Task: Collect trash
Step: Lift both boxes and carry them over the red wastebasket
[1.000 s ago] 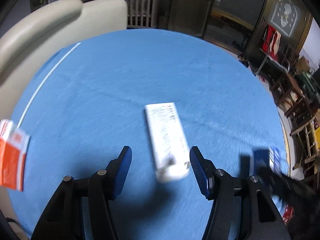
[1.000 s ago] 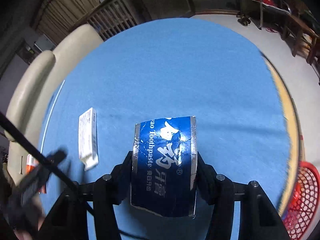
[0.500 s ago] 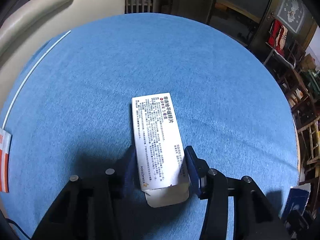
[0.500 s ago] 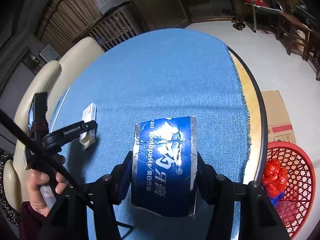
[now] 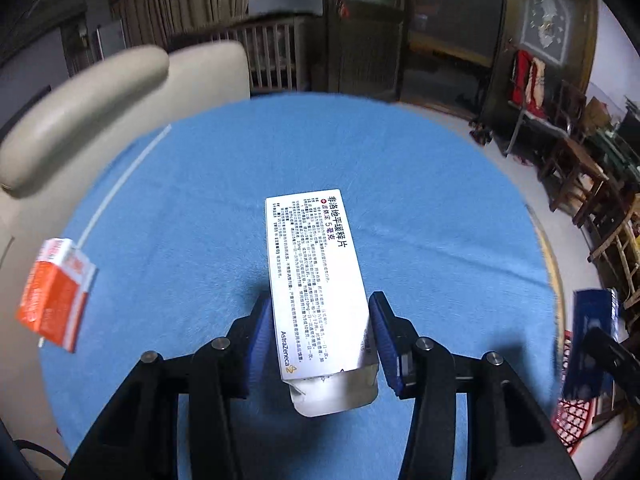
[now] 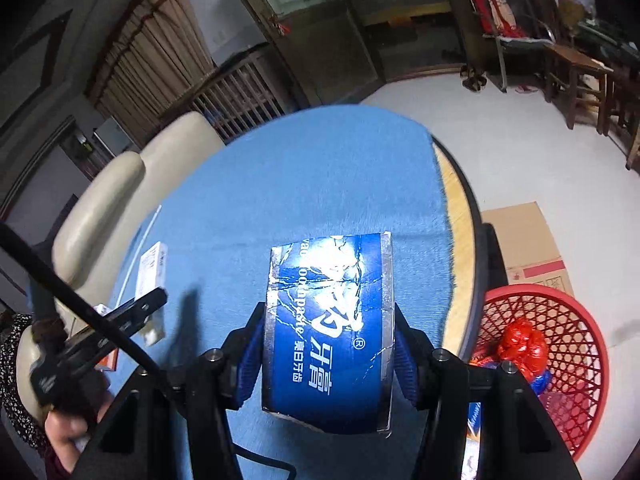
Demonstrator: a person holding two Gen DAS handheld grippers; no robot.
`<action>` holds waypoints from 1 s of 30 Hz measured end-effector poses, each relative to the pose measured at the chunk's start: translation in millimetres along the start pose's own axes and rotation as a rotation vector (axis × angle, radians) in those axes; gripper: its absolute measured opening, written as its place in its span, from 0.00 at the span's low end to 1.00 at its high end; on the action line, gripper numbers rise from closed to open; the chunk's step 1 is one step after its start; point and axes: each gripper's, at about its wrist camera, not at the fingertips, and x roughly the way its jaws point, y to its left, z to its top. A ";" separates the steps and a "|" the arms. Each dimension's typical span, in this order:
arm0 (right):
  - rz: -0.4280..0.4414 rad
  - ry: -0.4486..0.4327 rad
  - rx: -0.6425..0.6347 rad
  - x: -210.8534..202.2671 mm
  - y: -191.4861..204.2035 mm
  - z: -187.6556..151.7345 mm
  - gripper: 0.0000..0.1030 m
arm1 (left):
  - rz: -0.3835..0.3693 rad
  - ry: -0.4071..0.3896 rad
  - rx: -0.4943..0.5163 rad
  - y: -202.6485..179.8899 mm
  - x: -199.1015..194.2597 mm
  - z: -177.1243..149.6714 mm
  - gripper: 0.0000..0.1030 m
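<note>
table (image 5: 400, 184): blue cloth beneath both sets of fingers
left gripper (image 5: 320, 338): clamped on white box (image 5: 316, 280)
right gripper (image 6: 330, 354): clamped on blue box (image 6: 328, 336)
basket (image 6: 576, 304): red, right of right fingers, on grey floor (image 6: 532, 152)

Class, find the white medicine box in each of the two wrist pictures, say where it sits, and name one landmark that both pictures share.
Left wrist view: the white medicine box fills the centre, clamped between the left gripper pads.
Right wrist view: the same box is small at the left edge, above the blue cloth.
Shared landmark: the cream chair behind the table.
</note>
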 end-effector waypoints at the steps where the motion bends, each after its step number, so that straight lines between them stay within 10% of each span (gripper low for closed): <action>1: 0.006 -0.015 0.000 -8.4 0.0 -1.2 0.57 | 0.001 -0.022 0.002 -1.6 -14.6 -3.2 0.48; 14: 0.047 -0.195 -0.026 -115.3 0.0 -20.9 0.57 | -0.044 -0.229 0.037 -17.9 -136.9 -20.1 0.48; 30: 0.019 -0.299 0.051 -179.6 -46.5 -30.8 0.57 | -0.101 -0.279 0.120 -55.4 -178.3 -31.9 0.48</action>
